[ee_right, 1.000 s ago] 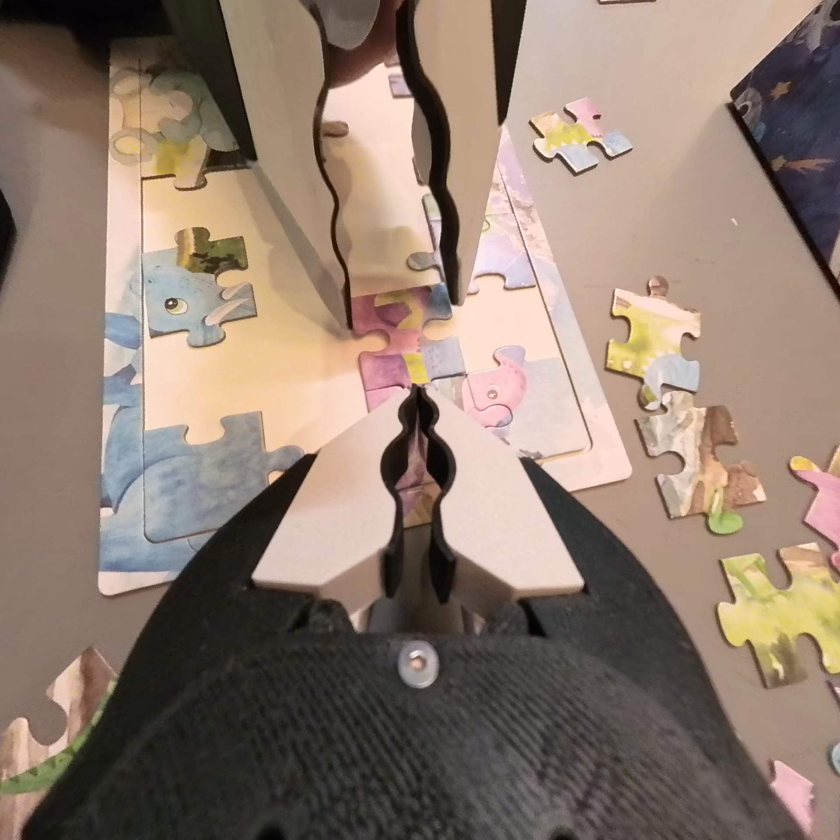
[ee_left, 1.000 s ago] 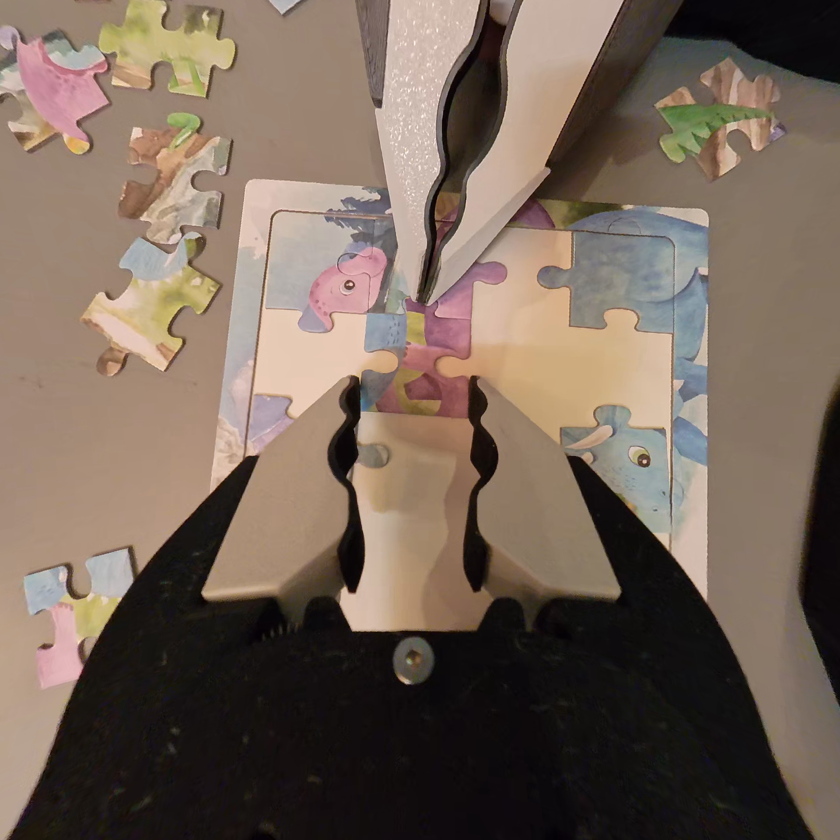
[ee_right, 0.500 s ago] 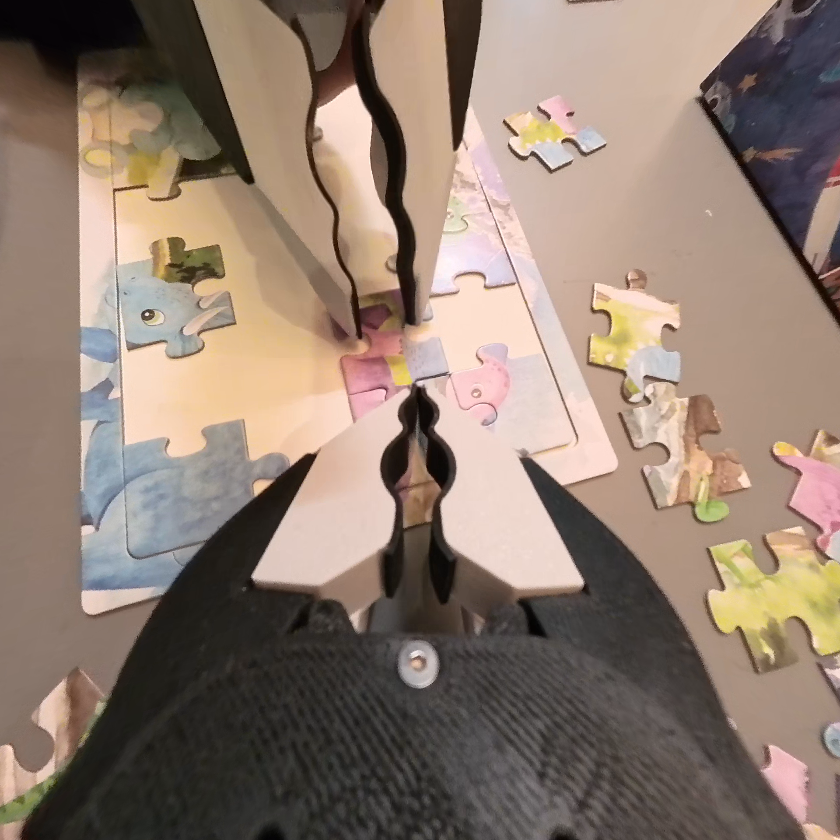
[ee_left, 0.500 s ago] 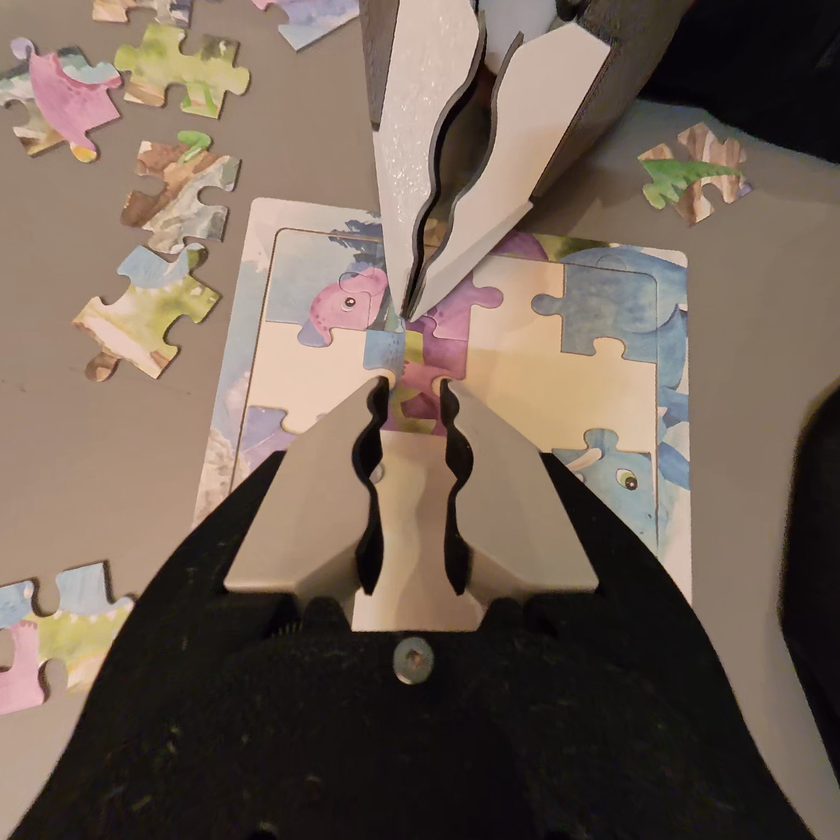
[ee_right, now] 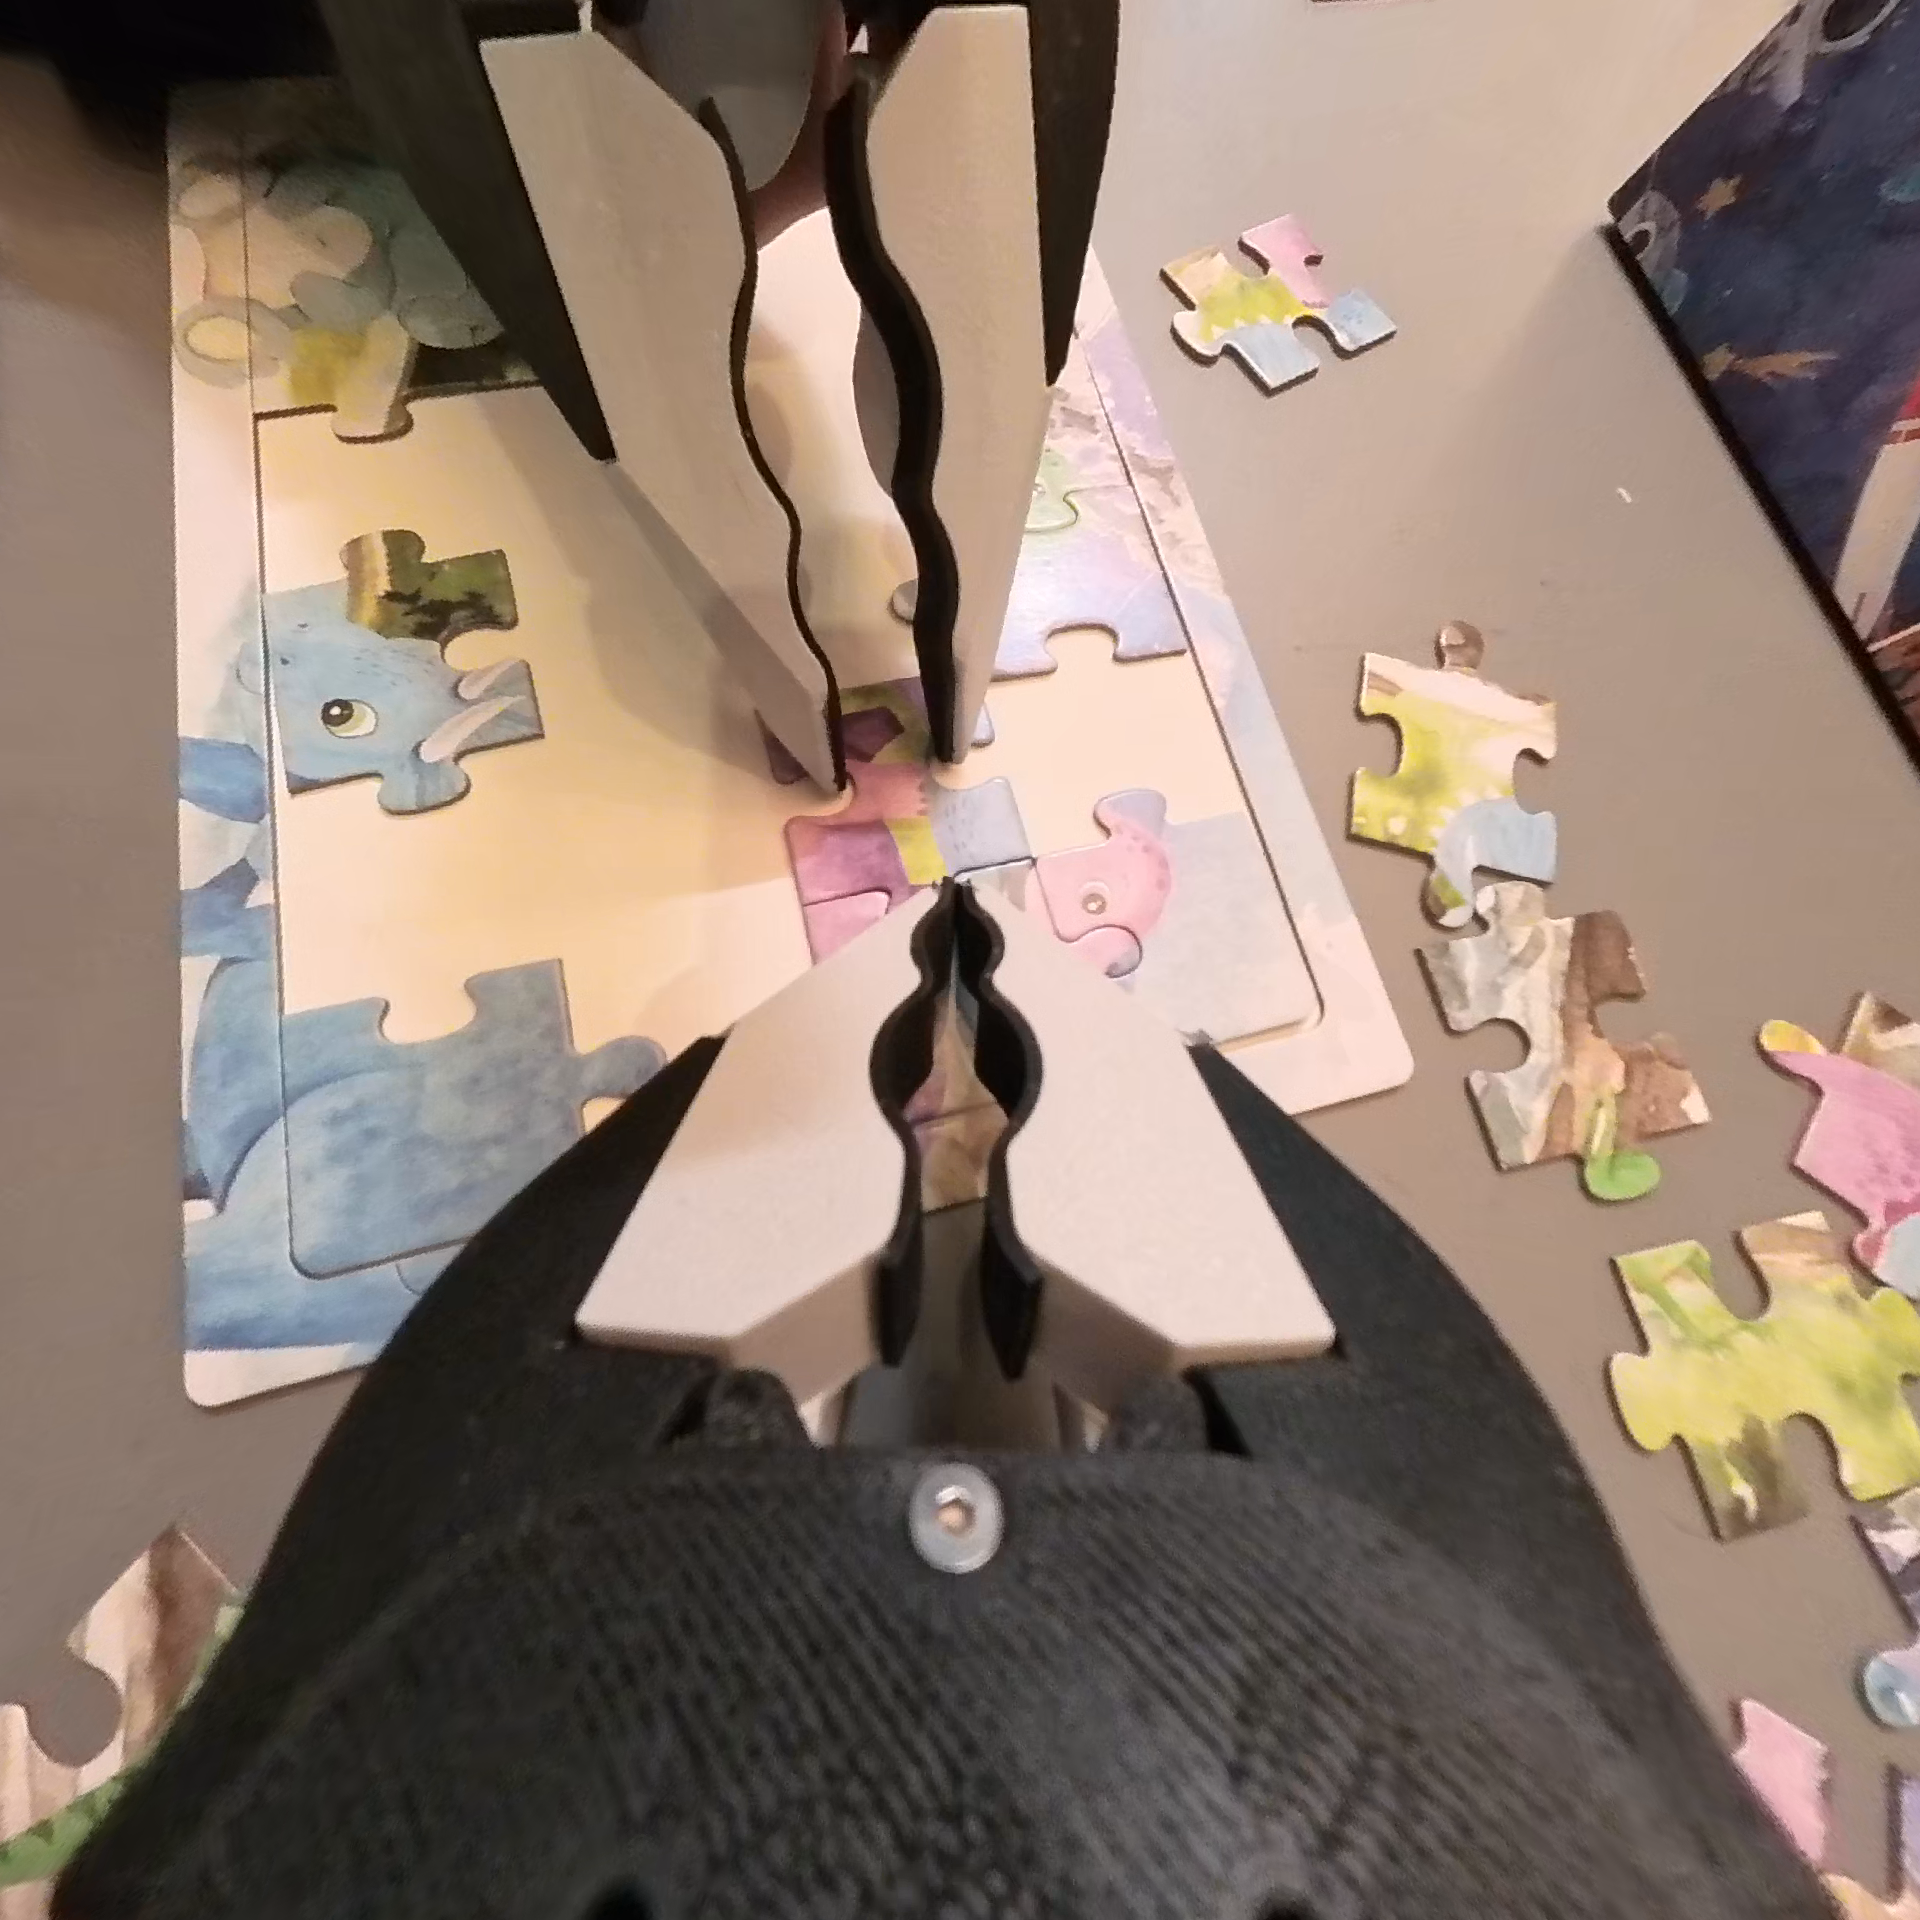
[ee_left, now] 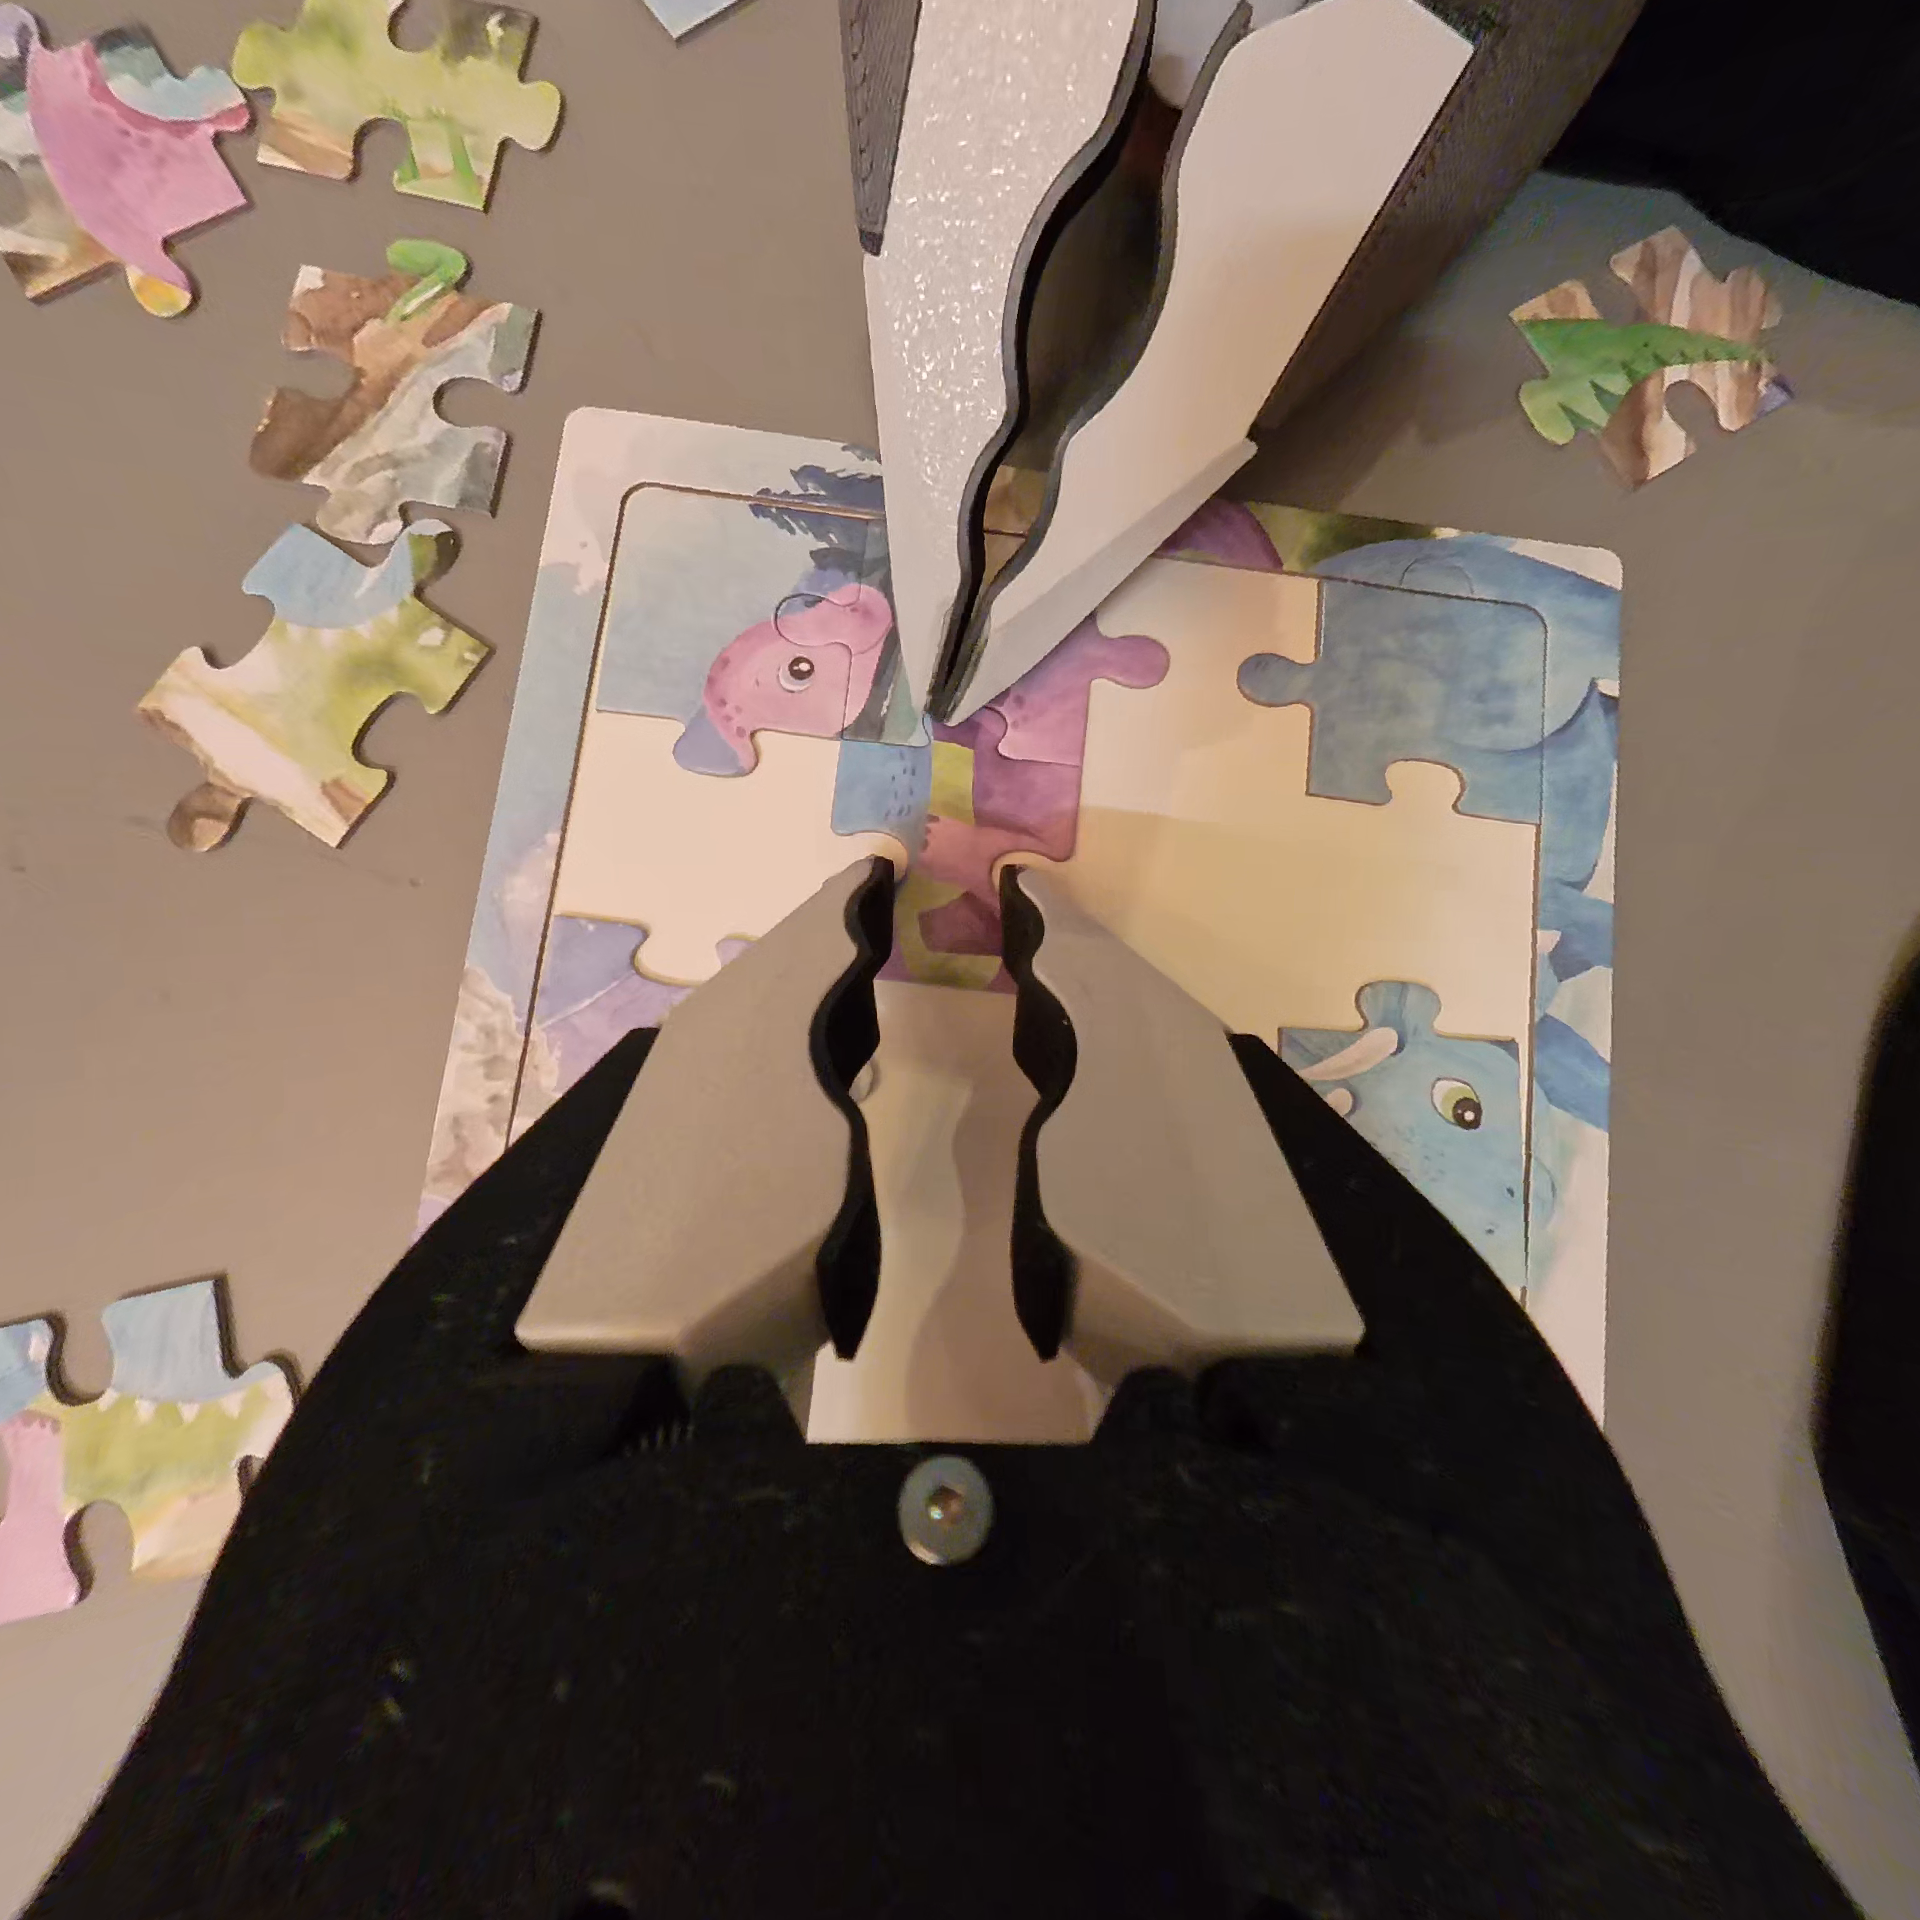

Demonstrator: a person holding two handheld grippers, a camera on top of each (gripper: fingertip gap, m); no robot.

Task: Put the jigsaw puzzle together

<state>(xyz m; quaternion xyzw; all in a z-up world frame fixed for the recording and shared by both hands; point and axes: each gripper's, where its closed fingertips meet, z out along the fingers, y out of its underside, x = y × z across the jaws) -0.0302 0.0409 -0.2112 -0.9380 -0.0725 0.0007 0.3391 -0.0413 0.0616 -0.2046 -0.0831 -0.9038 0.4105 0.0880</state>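
Observation:
The puzzle tray (ee_left: 717,831) lies on the grey table with a few pieces set in it. A purple and green piece (ee_left: 1023,800) lies flat near the tray's middle, joined to the pink dinosaur pieces (ee_left: 769,665). My left gripper (ee_left: 940,878) is shut on this piece's narrow lower part, with one pad at each side notch. The right wrist view shows the same grip (ee_right: 888,790) on the piece (ee_right: 842,842). My right gripper (ee_right: 954,894) is shut with nothing between its pads. Its tip rests on the piece's far seam, also seen in the left wrist view (ee_left: 945,712).
Blue dinosaur pieces (ee_left: 1423,707) (ee_left: 1423,1122) sit in the tray's right side. Loose pieces lie on the table left of the tray (ee_left: 312,707) (ee_left: 395,405), and one with a green leaf (ee_left: 1652,364) at far right. A dark box (ee_right: 1787,260) stands beyond them. My two grippers' fingertips are within a few centimetres of each other.
My left jaws have closed from wide apart onto the narrow part of the purple and green piece. My right gripper has stayed shut at the piece's far seam.

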